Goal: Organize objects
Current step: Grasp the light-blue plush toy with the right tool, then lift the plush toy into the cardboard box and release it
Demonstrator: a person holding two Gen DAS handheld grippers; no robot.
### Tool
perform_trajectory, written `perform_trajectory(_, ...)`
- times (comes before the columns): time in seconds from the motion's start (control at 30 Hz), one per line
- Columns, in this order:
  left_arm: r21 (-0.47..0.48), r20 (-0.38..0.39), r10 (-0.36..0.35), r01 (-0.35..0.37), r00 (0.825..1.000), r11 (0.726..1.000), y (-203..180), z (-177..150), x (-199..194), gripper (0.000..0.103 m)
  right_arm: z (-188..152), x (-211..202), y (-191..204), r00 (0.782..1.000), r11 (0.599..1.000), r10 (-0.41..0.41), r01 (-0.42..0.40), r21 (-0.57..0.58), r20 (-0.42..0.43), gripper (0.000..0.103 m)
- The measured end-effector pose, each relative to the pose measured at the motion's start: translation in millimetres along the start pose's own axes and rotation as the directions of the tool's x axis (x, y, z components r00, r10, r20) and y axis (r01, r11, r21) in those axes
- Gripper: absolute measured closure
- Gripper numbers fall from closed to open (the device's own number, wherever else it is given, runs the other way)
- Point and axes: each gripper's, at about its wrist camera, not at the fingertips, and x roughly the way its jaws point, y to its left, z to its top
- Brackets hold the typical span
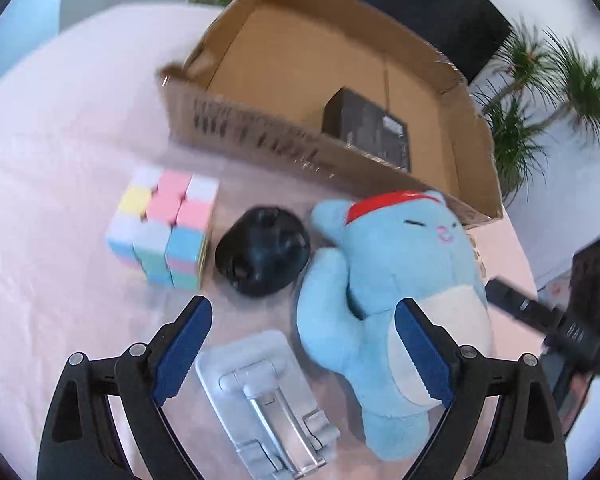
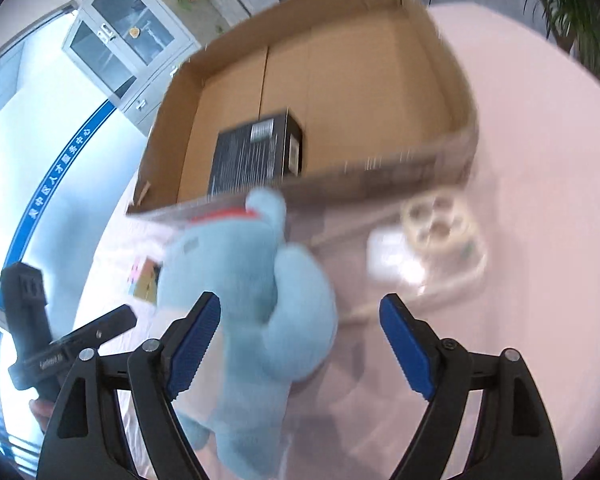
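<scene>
A blue plush toy (image 1: 396,280) with a red cap lies on the pink table in front of an open cardboard box (image 1: 260,128). The box holds a black carton (image 1: 366,128). My left gripper (image 1: 304,344) is open above a grey folding stand (image 1: 268,400), with the plush by its right finger. A pastel cube (image 1: 166,226) and a black rounded object (image 1: 262,256) lie ahead of it. In the right wrist view my right gripper (image 2: 300,344) is open, with the plush (image 2: 260,312) between its jaws near the left finger. The box (image 2: 380,176) and black carton (image 2: 256,152) are beyond.
A blurred white tape dispenser with a roll (image 2: 432,240) sits to the right of the plush. The other gripper's black body shows at the right edge (image 1: 572,320) and at the left edge (image 2: 36,328). Potted plants (image 1: 540,92) stand past the table.
</scene>
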Motion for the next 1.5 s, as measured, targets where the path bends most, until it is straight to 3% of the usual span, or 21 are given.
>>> perform_trajectory(0.03, -0.016, -0.008, -0.002, 0.002, 1.000, 1.000, 1.4, -0.2, 3.8, 0.017, -4.8, 4.3, -1.5, 1.000, 1.000, 0.003, -0.003, 0.005, -0.008, 0.042)
perform_trajectory(0.1, -0.024, -0.027, -0.007, 0.006, 1.000, 1.000, 1.8, -2.8, 8.1, 0.026, -12.4, 12.0, -5.6, 0.999, 0.999, 0.031, -0.030, 0.019, -0.021, 0.057)
perform_trajectory(0.2, 0.003, -0.065, -0.027, 0.027, 0.998, 1.000, -5.5, -10.5, 15.6, 0.044, -18.8, 11.9, -13.9, 1.000, 0.999, 0.027, -0.027, 0.032, 0.003, 0.066)
perform_trajectory(0.23, 0.010, -0.064, -0.034, 0.035, 0.997, 0.999, -7.8, -10.3, 16.2, 0.052, -20.3, 12.4, -15.4, 1.000, 0.999, 0.022, -0.022, 0.029, 0.003, 0.066)
perform_trajectory(0.3, 0.025, -0.059, -0.032, 0.033, 0.998, 0.999, -13.6, -9.4, 17.1, 0.058, -21.4, 13.0, -19.8, 0.999, 0.998, 0.048, -0.048, 0.040, 0.003, 0.066)
perform_trajectory(0.37, 0.034, -0.061, -0.023, 0.026, 0.998, 0.999, -17.2, -8.0, 19.1, 0.058, -20.9, 14.3, -22.2, 0.998, 0.997, 0.061, -0.061, 0.044, 0.006, 0.066)
perform_trajectory(0.47, 0.001, -0.087, -0.048, 0.048, 0.995, 0.999, -11.9, -4.4, 25.2, 0.058, -21.5, 17.9, -24.5, 0.999, 0.997, 0.054, -0.054, 0.052, 0.006, 0.058)
perform_trajectory(0.53, -0.043, -0.114, -0.080, 0.076, 0.990, 0.996, -5.6, -1.5, 32.8, 0.058, -22.3, 18.7, -26.5, 0.999, 0.998, 0.034, -0.034, 0.055, 0.008, 0.044)
perform_trajectory(0.67, 0.003, -0.137, -0.060, 0.061, 0.989, 0.998, -16.9, -2.4, 46.0, 0.058, -22.9, 21.4, -29.3, 0.999, 0.996, 0.049, -0.050, 0.070, 0.017, 0.044)
perform_trajectory(0.73, 0.023, -0.124, -0.036, 0.040, 0.992, 0.999, -21.2, -2.8, 47.6, 0.060, -24.2, 22.5, -29.0, 0.998, 0.996, 0.055, -0.057, 0.069, 0.028, 0.049)
perform_trajectory(0.8, -0.011, -0.139, -0.090, 0.089, 0.986, 0.996, -17.1, -2.1, 50.6, 0.072, -25.5, 22.3, -26.6, 0.996, 0.996, 0.075, -0.077, 0.052, 0.046, 0.057)
perform_trajectory(0.87, -0.032, -0.143, -0.112, 0.108, 0.983, 0.994, -13.8, -2.7, 52.7, 0.073, -27.0, 20.7, -21.5, 0.995, 0.997, 0.081, -0.082, 0.013, 0.065, 0.065)
perform_trajectory(1.0, 0.006, -0.102, -0.094, 0.095, 0.990, 0.995, -18.4, -7.1, 47.7, 0.073, -29.3, 21.6, -12.6, 0.995, 0.998, 0.052, -0.049, -0.037, 0.085, 0.067)
perform_trajectory(1.17, -0.006, -0.087, -0.094, 0.094, 0.992, 0.996, -13.5, -10.0, 48.5, 0.068, -29.7, 24.7, -21.6, 0.992, 0.995, 0.103, -0.103, -0.001, 0.074, 0.066)
perform_trajectory(1.37, 0.075, -0.044, -0.080, 0.083, 0.996, 0.994, -25.5, -15.8, 39.6, 0.076, -31.3, 24.3, -16.3, 0.992, 0.995, 0.100, -0.099, -0.022, 0.072, 0.071)
perform_trajectory(1.5, 0.073, -0.039, -0.102, 0.104, 0.994, 0.992, -27.4, -17.7, 28.0, 0.077, -31.6, 16.4, -8.2, 0.992, 0.995, 0.091, -0.086, -0.055, 0.084, 0.075)
